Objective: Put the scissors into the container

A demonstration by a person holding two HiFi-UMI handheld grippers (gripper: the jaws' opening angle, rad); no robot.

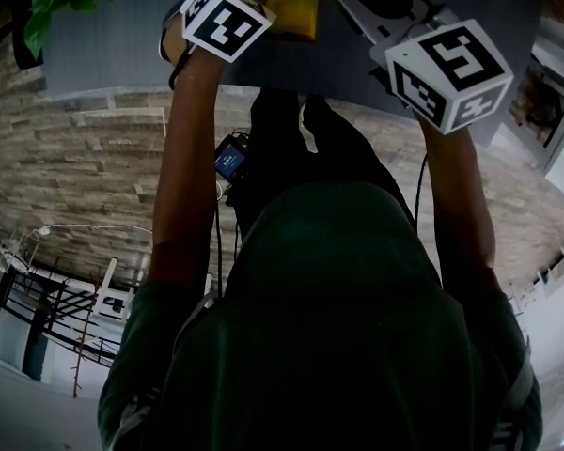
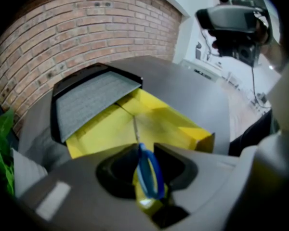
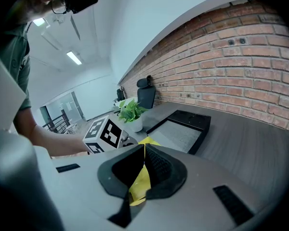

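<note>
Left tongs (image 2: 145, 145) stand wide over the dark grey worktop (image 2: 183, 88), their pads clear of the blue-handled steel scissors (image 2: 156, 174) that hang between them. The scissors' long axis runs straight out along the tongs. The handle loop sits nearest the camera, and the thin blade points ahead and down into the yellow box-shaped container (image 2: 197, 136). The blade tip is already over the container's yellow floor. Whether the scissors rest on the near wall or on nothing at all cannot be told.

Just beyond the container, to its left in the left gripper view, lies a black-rimmed tray with a grey mat (image 2: 94, 100).

Right tongs (image 3: 144, 146) are clamped together on a yellow edge, judged to be the container's wall, and appear to be steadying it (the head view shows both tools meeting at the yellow box near the worktop's edge).

Everything turns on that line: the container lies dead ahead of and below the left tongs, which is the way the blade points. The left hand is the nearer by far, and the scissors look all but delivered.
</note>
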